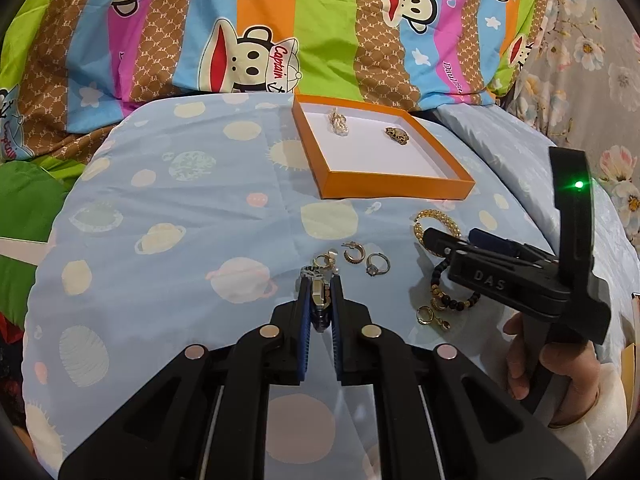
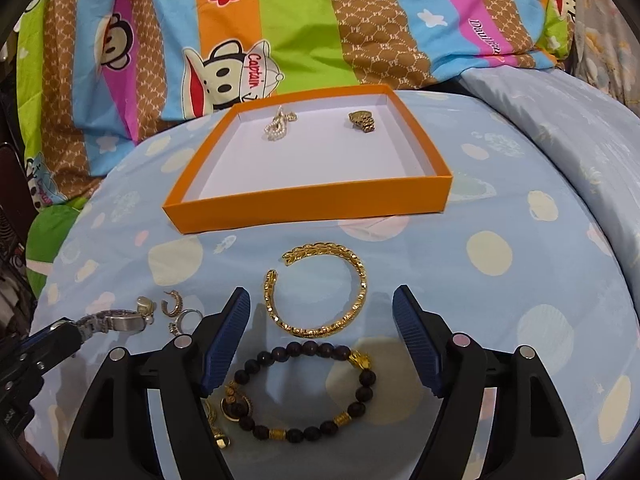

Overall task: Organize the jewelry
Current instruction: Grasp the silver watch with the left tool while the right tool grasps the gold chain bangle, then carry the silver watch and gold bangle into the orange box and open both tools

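Two pieces already in box [image 2: 308,196], far end — near half free for more. Left gripper [image 1: 320,300] pinched on silver watch [image 2: 120,322], band end sticking out toward rings [image 1: 362,262]; likely next for box. Right gripper [image 2: 320,344] spread wide, holding nothing, straddling gold bangle [image 2: 320,292] and bead bracelet [image 2: 316,392] — set to take either. Box wall low; bedsheet [image 1: 180,220] between box and jewelry free.

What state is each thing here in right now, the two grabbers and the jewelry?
left gripper: shut on the silver watch.
right gripper: open, above the gold bangle.
gold bangle: lying on the bedsheet.
beaded bracelet: lying on the bedsheet.
orange box: open, two pieces inside.
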